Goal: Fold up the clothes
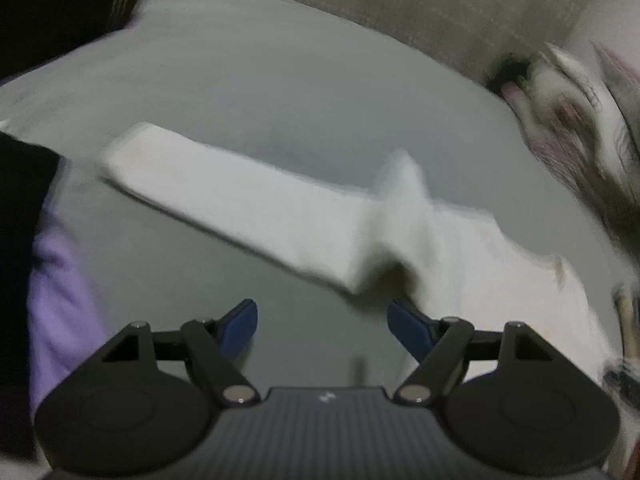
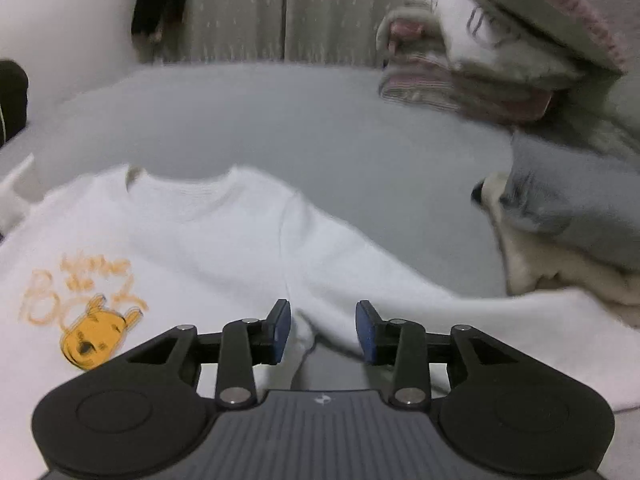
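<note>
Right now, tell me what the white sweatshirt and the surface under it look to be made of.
White sweatshirt: soft matte knit, probably cotton fleece; ribbed collar, thick rounded folds, orange printed bear graphic. Grey surface: smooth matte fabric, likely a bedsheet or cover; motion blur hides any weave.

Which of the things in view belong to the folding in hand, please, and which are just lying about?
In the job:
- white sweatshirt
- its sleeve
- left tongs, open
- right tongs, open

Lying about:
- clothes pile
- grey garment
- cream fabric
</note>
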